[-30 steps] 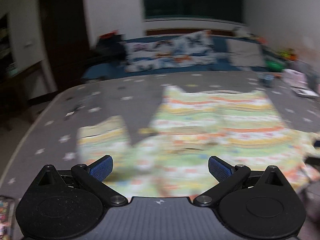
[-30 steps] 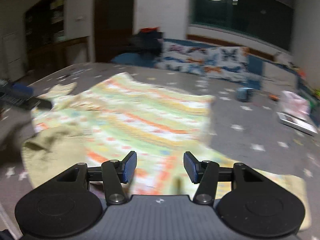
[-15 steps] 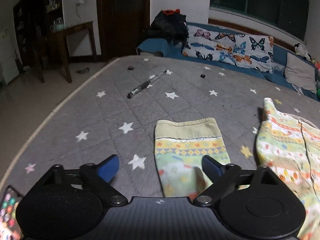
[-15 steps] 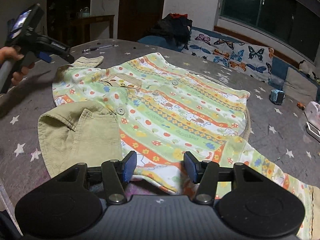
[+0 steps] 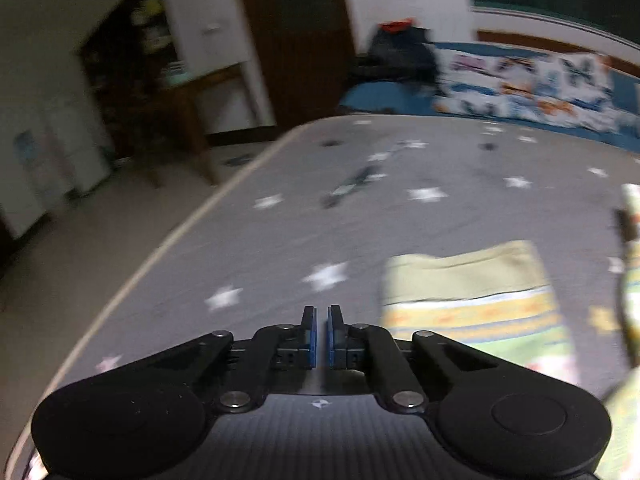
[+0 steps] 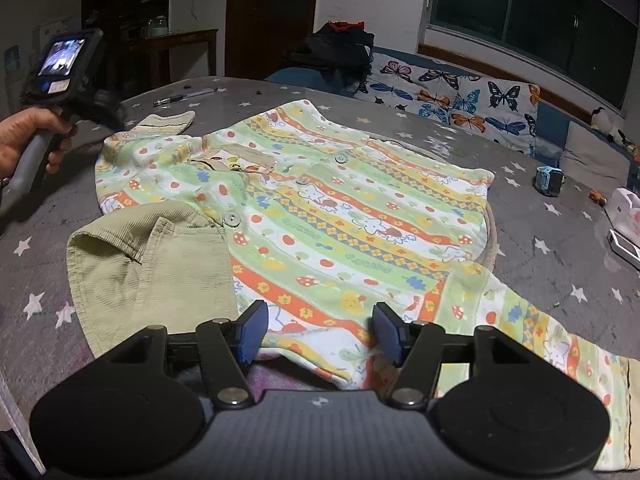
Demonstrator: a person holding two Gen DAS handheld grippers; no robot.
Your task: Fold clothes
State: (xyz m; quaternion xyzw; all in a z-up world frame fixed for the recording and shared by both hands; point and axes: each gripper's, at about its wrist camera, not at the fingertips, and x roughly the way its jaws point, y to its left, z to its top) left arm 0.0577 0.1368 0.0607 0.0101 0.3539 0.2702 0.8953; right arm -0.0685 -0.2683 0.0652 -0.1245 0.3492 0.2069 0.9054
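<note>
My left gripper (image 5: 319,334) has its blue pads drawn almost together, only a thin slit between them, and nothing is caught in that slit; it sits above the grey star-print bedspread (image 5: 360,220), with the olive-cuffed sleeve (image 5: 472,300) of the garment lying flat just to its right. That view is blurred; a pen (image 5: 348,190) on the bedspread farther out shows only as a dark streak. My right gripper (image 6: 320,332) stands with its jaws wide apart and empty, poised over the near hem of the child's shirt (image 6: 320,216). The shirt is spread front-up on the bedspread (image 6: 540,216): green, yellow and orange stripes with mushroom and elephant prints, round buttons down the placket. Its olive ribbed lining (image 6: 152,264) is turned outward at the near left corner. One sleeve runs toward the lower right edge of the right view, the other lies at the far left by my left hand (image 6: 32,136). Well apart from the shirt, to its right, are a small blue watch (image 6: 550,180) and a white box (image 6: 624,216). Butterfly-print pillows (image 6: 456,96) line the far side.
</note>
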